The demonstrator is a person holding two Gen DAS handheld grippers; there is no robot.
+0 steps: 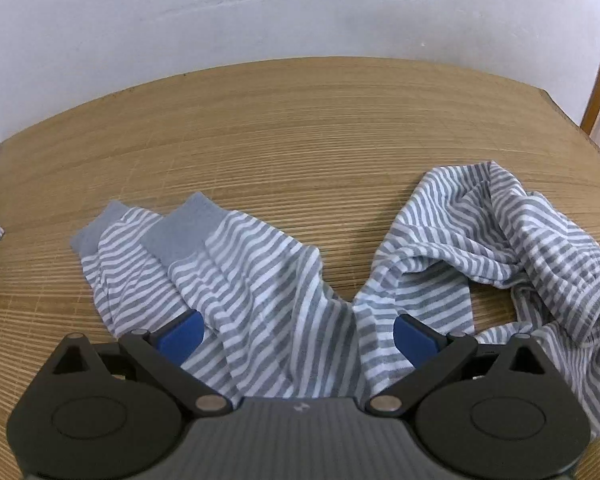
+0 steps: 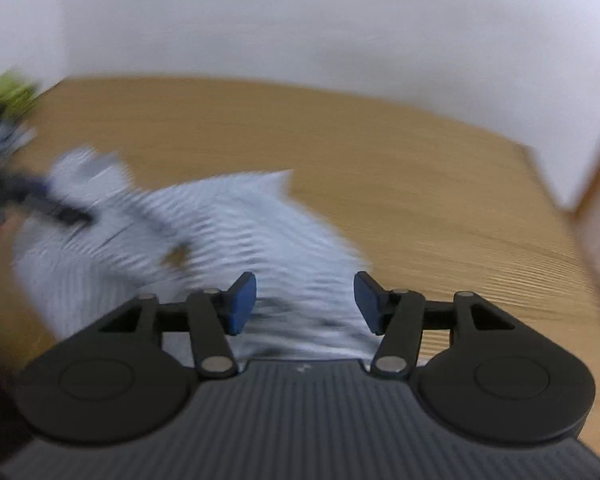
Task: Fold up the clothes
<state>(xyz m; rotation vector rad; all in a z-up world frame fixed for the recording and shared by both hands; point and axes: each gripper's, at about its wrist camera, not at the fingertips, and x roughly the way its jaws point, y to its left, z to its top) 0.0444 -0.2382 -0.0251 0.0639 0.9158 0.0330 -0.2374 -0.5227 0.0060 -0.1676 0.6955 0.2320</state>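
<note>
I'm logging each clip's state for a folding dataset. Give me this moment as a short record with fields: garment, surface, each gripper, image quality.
garment: grey-and-white striped knit clothing with plain grey cuffs, crumpled, not folded, two cuffed ends side by side
surface: light wooden slatted table, white wall behind
left gripper: open, blue pads either side of the striped fabric, low over it
right gripper: open, above the fabric, nothing between the pads
image quality: left wrist view sharp; right wrist view motion-blurred
</note>
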